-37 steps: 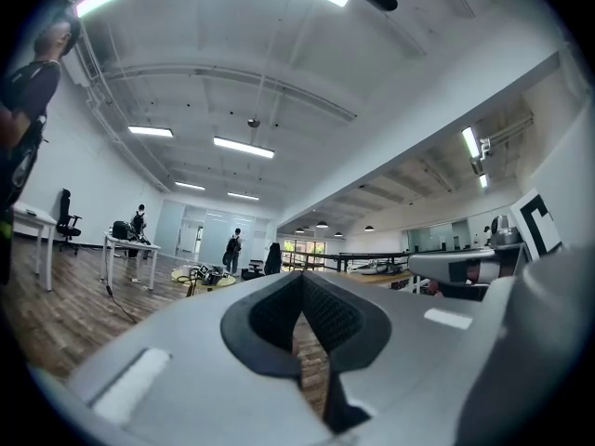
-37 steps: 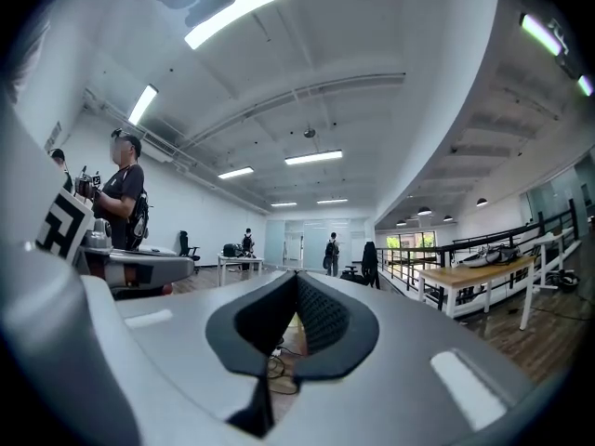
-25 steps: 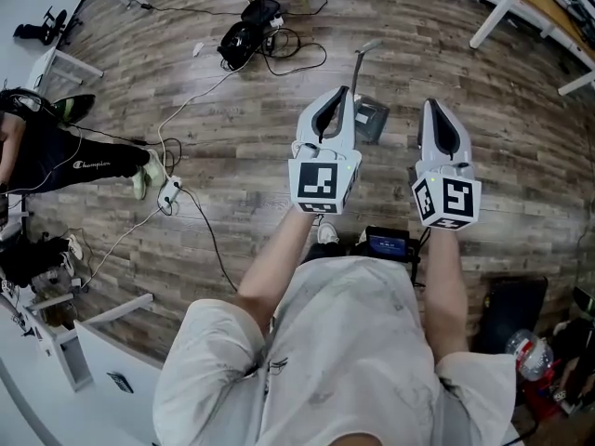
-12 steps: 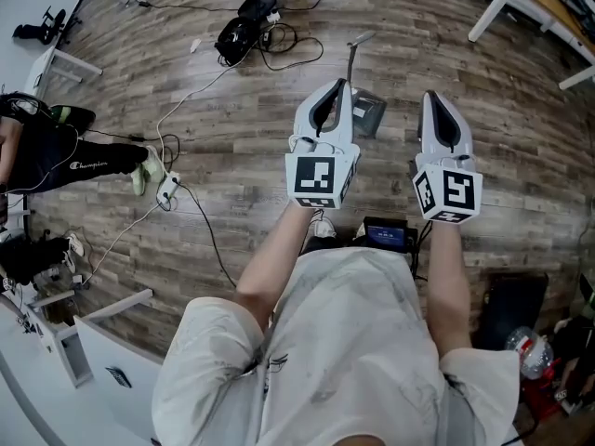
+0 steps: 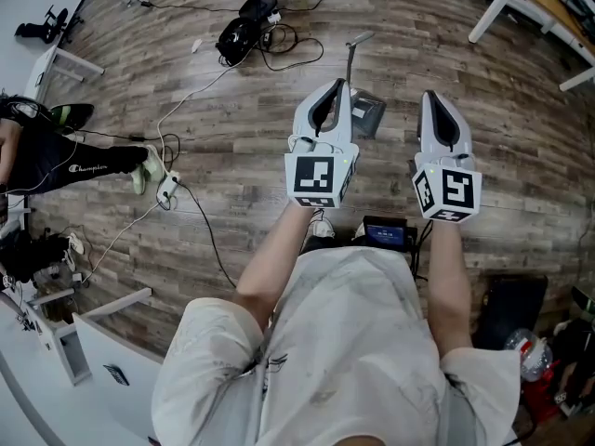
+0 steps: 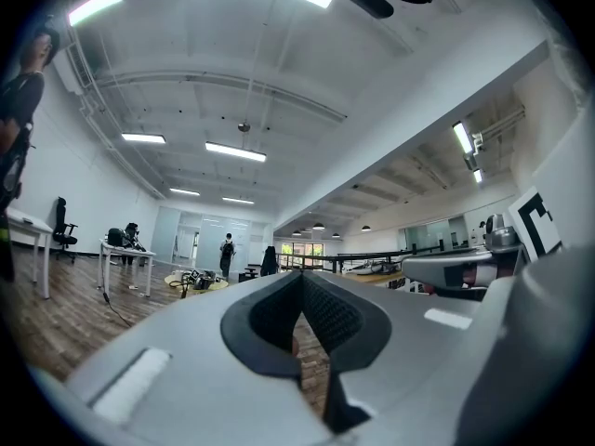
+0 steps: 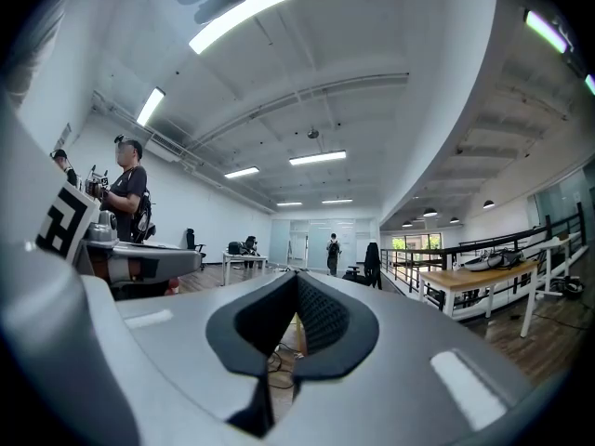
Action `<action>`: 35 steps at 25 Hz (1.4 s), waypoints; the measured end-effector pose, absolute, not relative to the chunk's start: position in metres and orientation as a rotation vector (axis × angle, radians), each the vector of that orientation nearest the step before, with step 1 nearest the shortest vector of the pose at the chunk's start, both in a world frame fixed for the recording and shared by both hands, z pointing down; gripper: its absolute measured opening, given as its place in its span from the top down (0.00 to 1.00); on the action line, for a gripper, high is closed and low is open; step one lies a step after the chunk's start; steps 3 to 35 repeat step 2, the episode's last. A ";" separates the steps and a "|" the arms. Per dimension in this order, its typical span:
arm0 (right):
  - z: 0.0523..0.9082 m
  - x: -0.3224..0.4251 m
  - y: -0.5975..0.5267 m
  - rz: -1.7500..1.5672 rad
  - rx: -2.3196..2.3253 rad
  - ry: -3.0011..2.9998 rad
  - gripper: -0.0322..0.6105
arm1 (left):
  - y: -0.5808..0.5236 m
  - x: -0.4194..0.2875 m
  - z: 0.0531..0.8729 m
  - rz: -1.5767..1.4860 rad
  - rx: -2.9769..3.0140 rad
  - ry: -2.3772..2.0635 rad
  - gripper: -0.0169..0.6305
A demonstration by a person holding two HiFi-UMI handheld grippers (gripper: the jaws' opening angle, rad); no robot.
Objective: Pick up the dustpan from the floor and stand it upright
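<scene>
A grey dustpan (image 5: 371, 113) lies on the wooden floor, its long thin handle (image 5: 352, 61) running away from me. In the head view my left gripper (image 5: 341, 85) is held level just left of the pan and partly covers it, with its jaws shut and nothing between them. My right gripper (image 5: 431, 97) is level to the right of the pan, also shut and empty. Each gripper view looks out across the room past its own closed tips, the left gripper (image 6: 300, 275) and the right gripper (image 7: 297, 275); the dustpan is in neither.
A black bag with tangled cables (image 5: 244, 32) lies on the floor at the back. A person's legs (image 5: 88, 163) and a power strip (image 5: 169, 191) are at the left. White table legs (image 5: 493, 12) stand at the top right. A black device (image 5: 386, 237) sits by my feet.
Both grippers have moved a little forward toward the dustpan, which now lies closer to the left gripper's tip. Both stay shut. Almost nothing shifts in the last half second.
</scene>
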State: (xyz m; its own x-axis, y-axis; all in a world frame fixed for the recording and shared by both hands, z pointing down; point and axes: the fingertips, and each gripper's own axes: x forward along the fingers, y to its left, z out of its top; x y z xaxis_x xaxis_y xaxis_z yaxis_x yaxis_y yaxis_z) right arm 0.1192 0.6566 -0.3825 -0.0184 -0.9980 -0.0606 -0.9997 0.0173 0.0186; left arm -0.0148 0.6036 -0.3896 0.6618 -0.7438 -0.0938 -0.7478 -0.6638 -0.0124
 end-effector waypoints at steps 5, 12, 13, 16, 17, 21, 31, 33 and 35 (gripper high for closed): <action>-0.381 0.120 0.667 0.086 -2.179 2.221 0.95 | 0.614 -0.014 -0.388 0.129 -2.817 1.268 0.95; -0.381 0.120 0.667 0.086 -2.179 2.221 0.95 | 0.614 -0.014 -0.388 0.129 -2.817 1.268 0.95; -0.381 0.120 0.667 0.086 -2.179 2.221 0.95 | 0.614 -0.014 -0.388 0.129 -2.817 1.268 0.95; -0.381 0.120 0.667 0.086 -2.179 2.221 0.95 | 0.614 -0.014 -0.388 0.129 -2.817 1.268 0.95; -0.381 0.120 0.667 0.086 -2.179 2.221 0.95 | 0.614 -0.014 -0.388 0.129 -2.817 1.268 0.95; -0.381 0.120 0.667 0.086 -2.179 2.221 0.95 | 0.614 -0.014 -0.388 0.129 -2.817 1.268 0.95; -0.381 0.120 0.667 0.086 -2.179 2.221 0.95 | 0.614 -0.014 -0.388 0.129 -2.817 1.268 0.95; -0.381 0.120 0.667 0.086 -2.179 2.221 0.95 | 0.614 -0.014 -0.388 0.129 -2.817 1.268 0.95; -0.381 0.120 0.667 0.086 -2.179 2.221 0.95 | 0.614 -0.014 -0.388 0.129 -2.817 1.268 0.95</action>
